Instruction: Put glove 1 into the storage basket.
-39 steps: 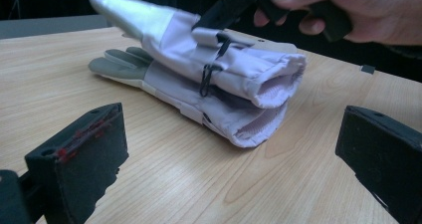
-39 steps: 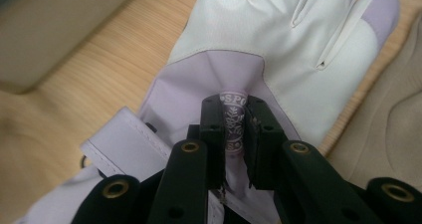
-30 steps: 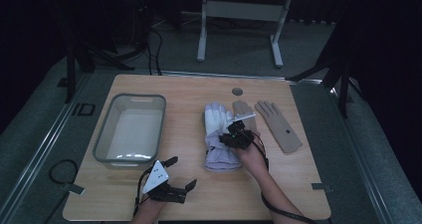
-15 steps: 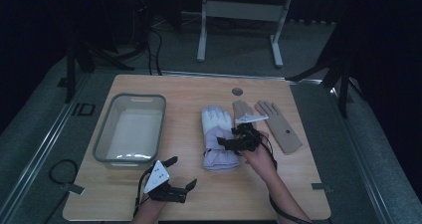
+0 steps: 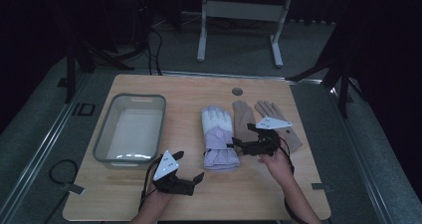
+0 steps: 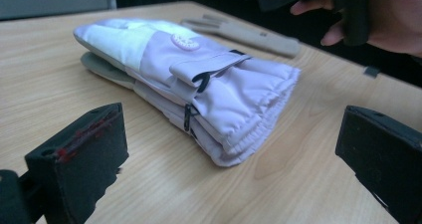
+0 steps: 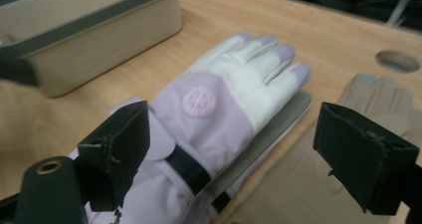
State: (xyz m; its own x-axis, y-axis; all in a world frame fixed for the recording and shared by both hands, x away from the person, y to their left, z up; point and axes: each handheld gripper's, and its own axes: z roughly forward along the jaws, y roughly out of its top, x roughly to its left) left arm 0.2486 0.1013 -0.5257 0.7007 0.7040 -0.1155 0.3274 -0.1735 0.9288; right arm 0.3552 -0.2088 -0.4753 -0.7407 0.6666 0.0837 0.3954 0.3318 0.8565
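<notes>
**Right gripper hovers beside the lilac gloves, jaws wide**

The pair of lilac-and-white gloves (image 5: 217, 139) lies stacked in the middle of the table (image 5: 199, 87), its long axis running away from the person: fingertips toward the far edge, gathered cuffs toward the near edge. The right gripper (image 5: 239, 144) sits just beside the stack's right flank, near the wrist strap, with its jaws spread wide and nothing between them. In the right gripper view the top glove (image 7: 219, 99) runs up between the two black jaws, so a closing move from here would likely pinch across the wrist rather than along the length.

The left gripper (image 5: 191, 167) rests lower down, near the front edge, also wide open and empty; the cuffs (image 6: 249, 119) face it in its own view, a short way off. The right one is clearly the nearer tool.

The grey bin (image 5: 130, 129) stands to the left of the gloves, well apart, and looks empty. A tan pair of gloves (image 5: 259, 119) lies flat just right of the lilac stack, partly covered by the right gripper and hand, so their cuffs are hard to make out. I cannot tell whether the right jaws touch the fabric or hang just above it.
</notes>
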